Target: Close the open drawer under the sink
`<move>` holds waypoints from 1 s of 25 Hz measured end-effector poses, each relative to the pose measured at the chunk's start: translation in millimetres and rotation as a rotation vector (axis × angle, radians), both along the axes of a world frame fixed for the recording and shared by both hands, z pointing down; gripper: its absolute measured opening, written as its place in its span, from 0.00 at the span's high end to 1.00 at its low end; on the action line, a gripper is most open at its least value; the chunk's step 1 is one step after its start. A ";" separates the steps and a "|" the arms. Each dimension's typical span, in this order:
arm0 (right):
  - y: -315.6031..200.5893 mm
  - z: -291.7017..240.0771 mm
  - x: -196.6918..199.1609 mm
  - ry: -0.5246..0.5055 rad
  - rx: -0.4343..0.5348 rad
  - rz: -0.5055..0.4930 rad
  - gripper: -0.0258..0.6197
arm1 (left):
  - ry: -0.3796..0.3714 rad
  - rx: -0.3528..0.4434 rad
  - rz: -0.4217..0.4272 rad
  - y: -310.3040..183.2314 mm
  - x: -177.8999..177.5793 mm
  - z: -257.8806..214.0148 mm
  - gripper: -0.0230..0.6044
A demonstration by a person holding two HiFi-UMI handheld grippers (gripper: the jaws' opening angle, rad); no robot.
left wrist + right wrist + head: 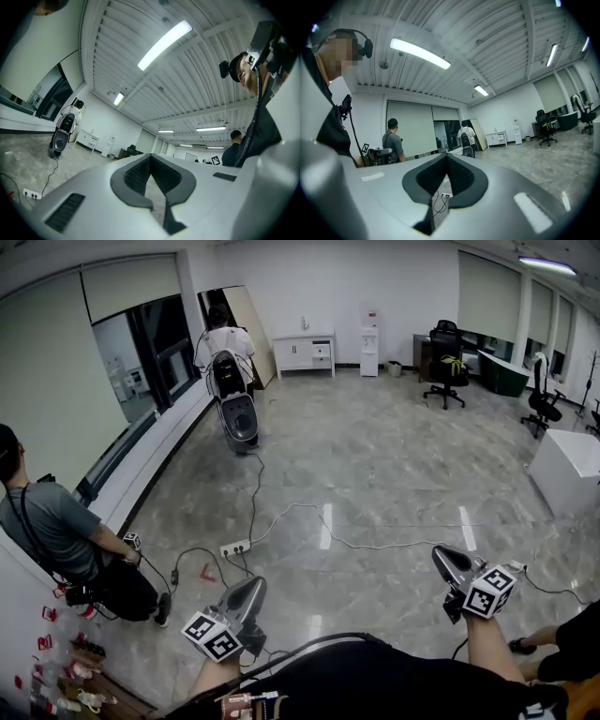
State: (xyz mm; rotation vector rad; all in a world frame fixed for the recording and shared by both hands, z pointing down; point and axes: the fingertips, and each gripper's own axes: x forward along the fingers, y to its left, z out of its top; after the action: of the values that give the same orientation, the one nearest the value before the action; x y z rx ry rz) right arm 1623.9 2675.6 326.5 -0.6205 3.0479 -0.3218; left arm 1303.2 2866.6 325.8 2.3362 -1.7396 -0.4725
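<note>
Risks, left to right:
- A person in grey (pixel 52 526) is crouching by the left wall, and a walk that way is risking a bump.
- The left gripper (pixel 251 589) is riding clenched and empty, pads meeting at the tip.
- The power strip (pixel 234 547) and the white cable (pixel 375 542) are lying across the floor ahead, so feet are likely catching on them during any walk to the target.
- The white cabinet (pixel 305 351) on the far wall is showing drawers but no sink, which is inviting a wrong-target push.
- The right gripper (pixel 442 559) is also clamped shut with nothing in it. That's fine for pushing, useless for a handle.

The drawer and the sink aren't appearing in any view, so the target is sitting outside the frames.

View differences:
- Only the head view is giving the floor layout and both grippers together.
- The left gripper view is mostly looking up at ceiling lights (pixel 164 44).
- The right gripper view is catching a standing person (pixel 393 143) by a screen wall.
</note>
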 end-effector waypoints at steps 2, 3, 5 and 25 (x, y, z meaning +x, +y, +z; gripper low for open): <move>-21.2 -0.4 7.5 0.006 0.015 0.000 0.96 | -0.009 0.001 0.007 -23.4 11.3 -0.3 0.97; -30.8 0.6 8.9 0.009 0.020 -0.001 0.96 | -0.015 0.000 0.010 -34.6 14.9 -0.4 0.97; -47.2 5.9 10.6 0.018 0.019 0.001 0.96 | -0.025 -0.012 0.017 -54.1 19.9 -0.3 0.97; -156.1 -0.4 -118.7 0.126 0.051 0.111 0.96 | -0.007 0.032 0.167 -207.7 -122.0 5.5 0.97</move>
State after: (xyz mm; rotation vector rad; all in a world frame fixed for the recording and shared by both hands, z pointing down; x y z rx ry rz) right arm 1505.1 2519.6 326.1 -0.8342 3.1115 -0.2100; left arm 1181.2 2658.9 331.2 2.4811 -1.5333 -0.4673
